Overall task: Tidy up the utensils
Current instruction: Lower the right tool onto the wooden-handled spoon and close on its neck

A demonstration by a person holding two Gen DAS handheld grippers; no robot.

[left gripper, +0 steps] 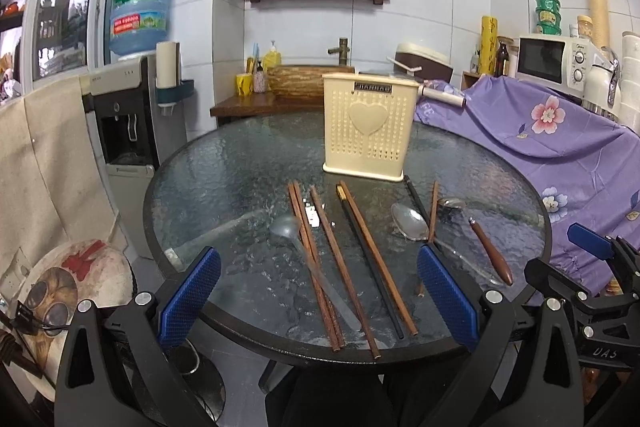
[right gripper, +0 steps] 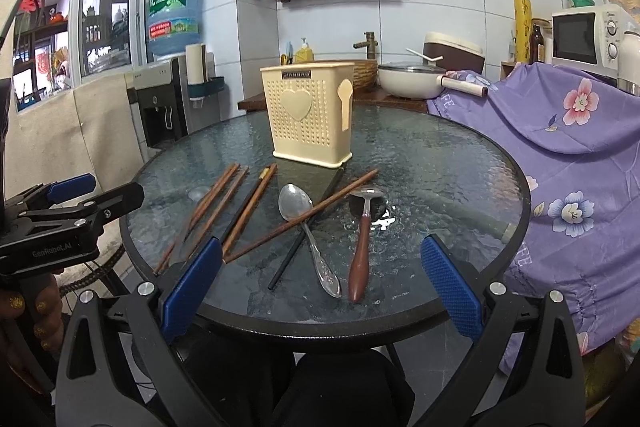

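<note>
a round glass desk point(left gripper: 192, 187) is carrying the utensils before a cream holder point(left gripper: 368, 131); you are hovering both tongs, left point(left gripper: 318, 293) and right point(right gripper: 320, 291), spread wide and empty. the wood-handled spoon point(right gripper: 360, 259) is lying straight ahead of the right tongs, handle toward you.

Two low wrist views at the table's point(left gripper: 192, 163) near edge, facing the holder point(right gripper: 310, 111) (shared).

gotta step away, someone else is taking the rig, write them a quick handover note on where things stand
Left gripper open, holding nothing, at the near table edge. Right gripper the same.
Cream holder stands upright mid-table.
In front of it, loose on the glass: wooden chopsticks, black chopstick, steel spoon, wooden-handled spoon, a ladle.
Done: nothing visibly in the holder.
Left: everything.
</note>
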